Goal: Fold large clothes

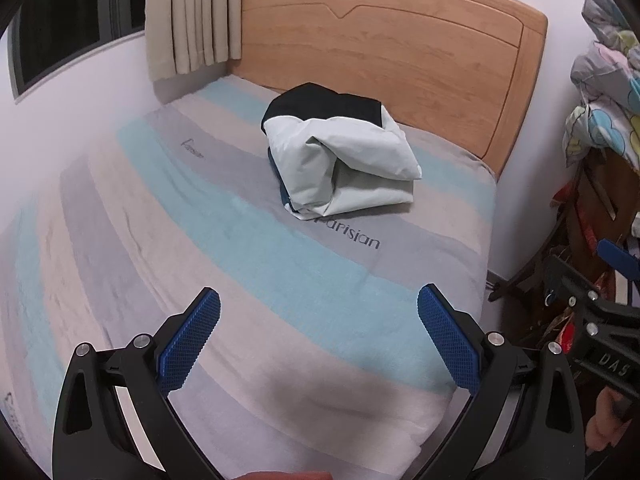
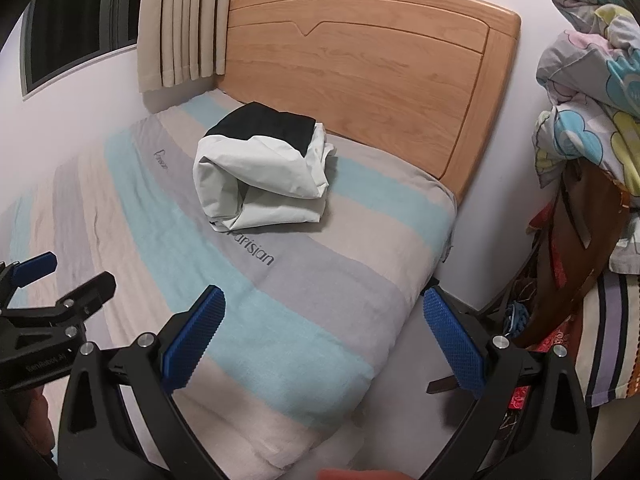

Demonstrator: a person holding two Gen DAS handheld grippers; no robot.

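A folded white and black garment (image 1: pixel 340 156) lies as a thick bundle on the striped bed sheet (image 1: pixel 248 240) near the headboard; it also shows in the right wrist view (image 2: pixel 264 176). My left gripper (image 1: pixel 319 320) is open and empty, held above the near part of the bed, well short of the garment. My right gripper (image 2: pixel 324 320) is open and empty, over the bed's right edge. The right gripper shows at the far right of the left wrist view (image 1: pixel 600 292), and the left gripper at the left of the right wrist view (image 2: pixel 60 284).
A wooden headboard (image 1: pixel 400 60) stands behind the bed. Beige curtains (image 1: pixel 192 16) and a dark window (image 1: pixel 72 20) are at the back left. A chair piled with patterned bedding (image 2: pixel 592 92) stands right of the bed. The striped sheet (image 2: pixel 304 288) has print reading "Parisian".
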